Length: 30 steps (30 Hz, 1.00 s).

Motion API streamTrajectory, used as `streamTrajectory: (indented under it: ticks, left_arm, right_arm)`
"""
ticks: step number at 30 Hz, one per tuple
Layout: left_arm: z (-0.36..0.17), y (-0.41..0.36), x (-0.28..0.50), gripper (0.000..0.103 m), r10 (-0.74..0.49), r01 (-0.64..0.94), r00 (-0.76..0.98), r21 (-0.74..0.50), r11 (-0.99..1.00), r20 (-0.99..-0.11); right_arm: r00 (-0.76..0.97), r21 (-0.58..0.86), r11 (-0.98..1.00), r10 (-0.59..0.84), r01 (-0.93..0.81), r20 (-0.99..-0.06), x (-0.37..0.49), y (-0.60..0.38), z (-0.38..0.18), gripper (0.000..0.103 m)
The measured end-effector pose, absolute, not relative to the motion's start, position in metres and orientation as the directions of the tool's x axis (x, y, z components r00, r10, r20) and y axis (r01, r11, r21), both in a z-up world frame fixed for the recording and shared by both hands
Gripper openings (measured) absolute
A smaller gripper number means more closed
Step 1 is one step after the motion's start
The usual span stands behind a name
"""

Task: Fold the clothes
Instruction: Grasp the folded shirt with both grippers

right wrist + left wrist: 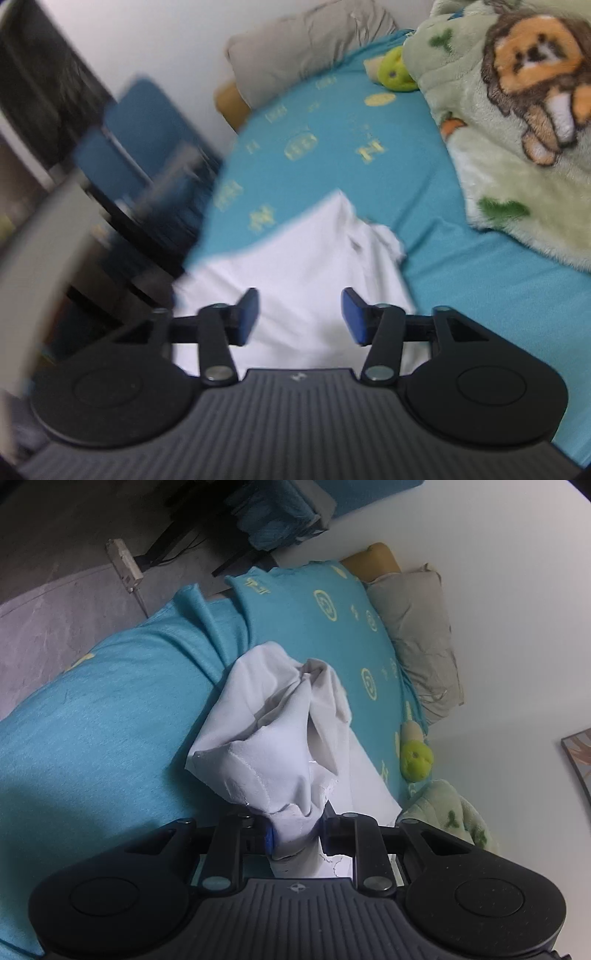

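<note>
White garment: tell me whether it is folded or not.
Not folded: the white garment hangs bunched from the shut left gripper; right gripper open.

The plain white cloth garment (280, 746) carries no print. Under it, the turquoise woven bed sheet (110, 716) is dotted with pale yellow rings and letter-like marks. The fluffy pale green fleece blanket (517, 166) bears dark green sprigs and an orange-and-brown cartoon animal. The soft pillow (417, 627) is plain beige-grey, and the small round plush toy (416, 758) is lime green.
</note>
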<state>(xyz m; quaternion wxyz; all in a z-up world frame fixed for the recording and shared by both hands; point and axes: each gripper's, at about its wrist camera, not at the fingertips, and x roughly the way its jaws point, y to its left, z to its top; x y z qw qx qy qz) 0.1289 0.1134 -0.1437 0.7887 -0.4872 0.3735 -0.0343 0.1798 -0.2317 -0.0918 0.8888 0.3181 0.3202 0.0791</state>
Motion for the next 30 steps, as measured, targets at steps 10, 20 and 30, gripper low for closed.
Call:
streamTrajectory:
  ticks: [10,20,30]
  left_arm:
    - [-0.133,0.108,0.127,0.023,-0.415,-0.275,0.738,-0.799,0.535,-0.532]
    - [-0.137,0.114,0.129,0.023,-0.431,-0.287,0.748,-0.832,0.476,-0.505]
    - [-0.136,0.118,0.13,0.023,-0.457,-0.261,0.775,-0.88,0.397,-0.436]
  right_arm:
    - [0.611,0.901,0.392,0.673,0.184,-0.417,0.174,-0.22,-0.129,0.093]
    - [0.617,0.92,0.2,0.692,0.337,-0.376,0.189,-0.211,-0.188,0.093]
    - [0.559,0.921,0.131,0.761,0.367,-0.331,0.174,-0.188,-0.187,0.093]
